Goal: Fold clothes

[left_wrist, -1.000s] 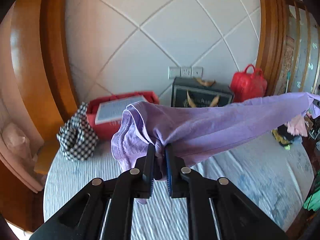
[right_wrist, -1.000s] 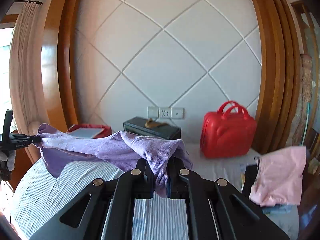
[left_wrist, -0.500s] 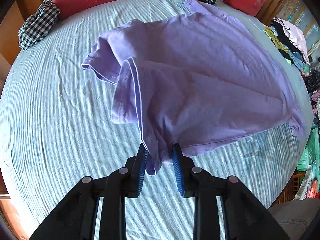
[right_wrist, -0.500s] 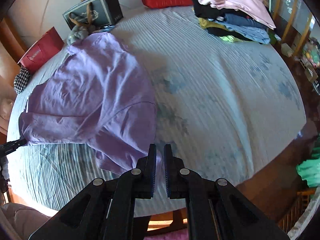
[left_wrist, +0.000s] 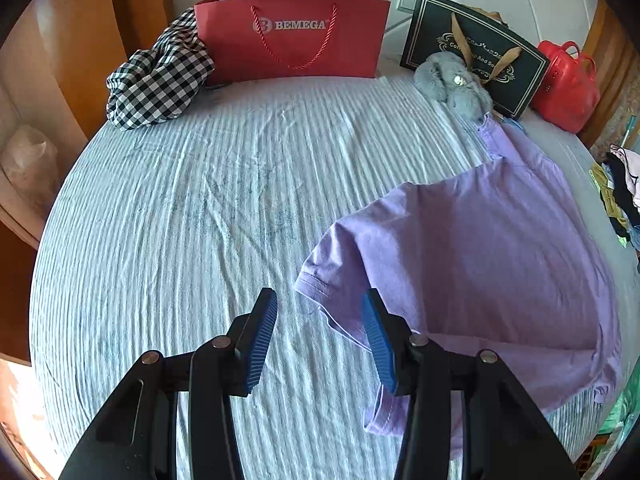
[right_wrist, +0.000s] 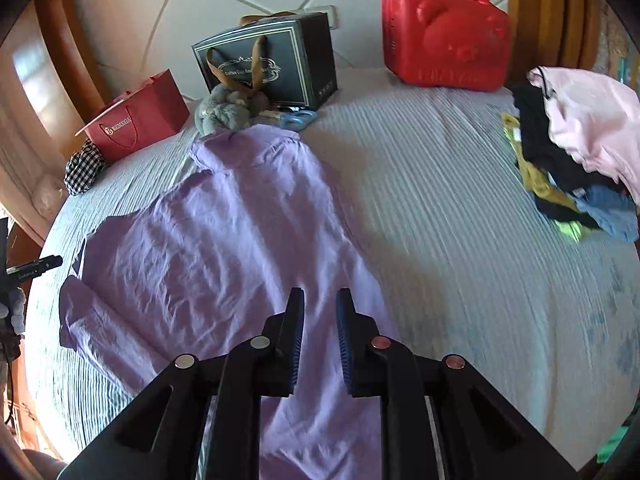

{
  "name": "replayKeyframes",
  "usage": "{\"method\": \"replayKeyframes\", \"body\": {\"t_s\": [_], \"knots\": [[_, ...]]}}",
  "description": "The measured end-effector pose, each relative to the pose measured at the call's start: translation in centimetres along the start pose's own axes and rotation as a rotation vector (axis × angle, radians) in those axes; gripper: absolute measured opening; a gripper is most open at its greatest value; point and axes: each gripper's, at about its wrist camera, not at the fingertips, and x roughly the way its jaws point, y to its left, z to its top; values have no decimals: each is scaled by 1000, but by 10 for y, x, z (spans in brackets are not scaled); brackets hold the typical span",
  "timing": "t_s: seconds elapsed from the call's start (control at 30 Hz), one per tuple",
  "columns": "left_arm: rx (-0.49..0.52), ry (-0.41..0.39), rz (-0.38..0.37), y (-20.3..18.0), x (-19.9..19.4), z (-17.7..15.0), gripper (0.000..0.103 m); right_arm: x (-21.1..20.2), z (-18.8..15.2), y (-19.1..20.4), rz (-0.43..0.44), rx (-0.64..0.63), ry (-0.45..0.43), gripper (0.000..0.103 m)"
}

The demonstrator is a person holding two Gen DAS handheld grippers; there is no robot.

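A purple T-shirt [left_wrist: 480, 248] lies spread on the striped blue bed [left_wrist: 180, 208]; it also shows in the right wrist view [right_wrist: 224, 248]. My left gripper [left_wrist: 318, 308] is open and empty, hovering over the shirt's near sleeve at its left edge. My right gripper [right_wrist: 319, 308] is slightly open and empty, above the shirt's near right part. The left gripper's tip [right_wrist: 36, 268] shows at the left edge of the right wrist view.
At the headboard stand a red paper bag [left_wrist: 292, 36], a dark gift bag [left_wrist: 472, 56], a grey plush toy [left_wrist: 452, 80] and a red case [right_wrist: 444, 36]. A checked cloth [left_wrist: 156, 80] lies far left. A pile of clothes [right_wrist: 576, 152] sits right.
Both grippers lowered the shirt from the air onto the bed and let go. The left jaws have opened wide; the right jaws have opened a little.
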Motion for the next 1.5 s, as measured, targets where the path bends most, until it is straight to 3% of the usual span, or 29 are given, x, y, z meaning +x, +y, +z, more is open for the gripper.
{"method": "replayKeyframes", "body": {"t_s": [0.03,0.1,0.17,0.27,0.4,0.47,0.53,0.6,0.63,0.7,0.77,0.87,0.97,1.0,1.03,1.07,1.1,1.17,1.23,1.3,1.43,1.5], "knots": [[-5,6,6,0,7,3,45,10,15,6,5,-22,-6,26],[-3,19,17,0,22,6,45,29,45,21,15,-60,-20,46],[3,31,30,-1,35,10,45,49,73,33,34,-91,-30,53],[16,51,41,-5,50,11,45,85,112,44,57,-127,-22,73],[36,44,59,-10,61,11,45,140,151,55,51,-195,14,76],[48,38,48,-13,62,13,34,170,164,58,34,-217,41,76],[71,43,48,-21,63,15,14,200,174,59,6,-229,72,76],[95,46,70,-27,64,17,7,226,177,59,-20,-225,117,76],[92,53,78,-28,65,19,5,238,177,59,-26,-220,146,75],[64,42,102,-23,63,27,3,242,170,69,-6,-280,178,32],[43,4,140,-15,58,42,3,235,166,85,-24,-378,166,3],[44,-54,181,-5,53,77,3,206,186,85,-63,-366,17,3],[55,-109,255,-6,59,117,7,183,213,62,-120,-229,-138,4],[47,-115,302,-3,65,131,9,183,219,55,-151,-199,-144,6],[18,-117,303,6,66,139,10,184,223,50,-173,-178,-135,9],[-12,-118,301,14,66,146,11,181,222,46,-176,-165,-119,19],[-42,-108,266,21,63,150,16,178,222,42,-177,-151,-102,37],[-60,-111,200,23,47,144,20,160,209,38,-155,-137,-111,51],[-41,-111,155,19,31,131,42,134,188,30,-123,-105,-111,51],[-15,-82,123,13,20,107,45,109,161,21,-79,-51,-88,54],[35,-8,79,5,9,44,45,68,89,-8,-73,15,-28,60],[40,17,47,4,4,15,45,52,52,-17,-86,45,4,74]]}}
